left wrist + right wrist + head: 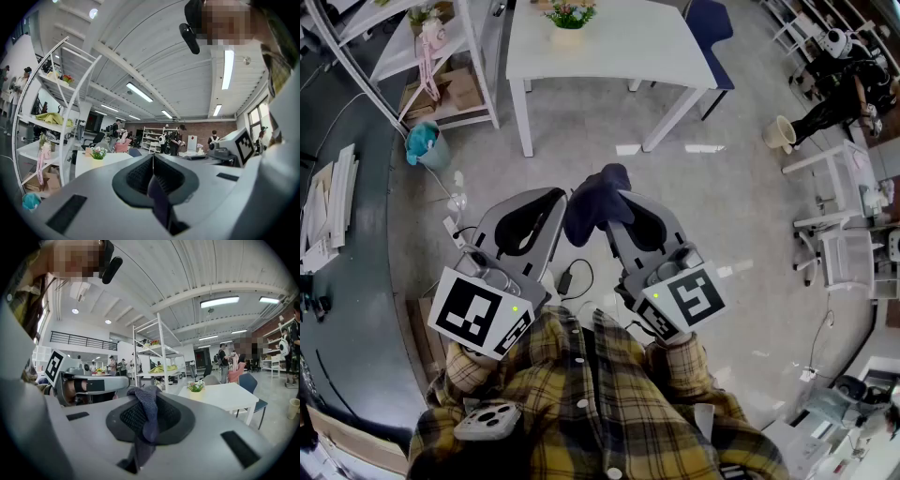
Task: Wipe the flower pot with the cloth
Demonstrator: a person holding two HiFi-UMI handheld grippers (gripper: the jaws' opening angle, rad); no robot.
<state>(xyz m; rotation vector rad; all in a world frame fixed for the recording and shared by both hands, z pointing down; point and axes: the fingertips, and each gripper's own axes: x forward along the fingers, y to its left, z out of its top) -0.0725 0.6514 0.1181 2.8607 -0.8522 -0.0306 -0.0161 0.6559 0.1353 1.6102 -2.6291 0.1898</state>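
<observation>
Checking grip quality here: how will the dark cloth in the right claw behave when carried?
Probably floppy: the cloth bunches up out of the right claw and hangs limp behind it. Likely light, since one pinch holds it all. Its knit-looking weave should resist slipping.

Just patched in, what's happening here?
A person in a plaid shirt holds two grey grippers out front. The right gripper has its jaws clamped on a dark blue cloth; the left gripper is shut beside it. The small pale flower pot stands on the white table ahead, apart from both grippers.
</observation>
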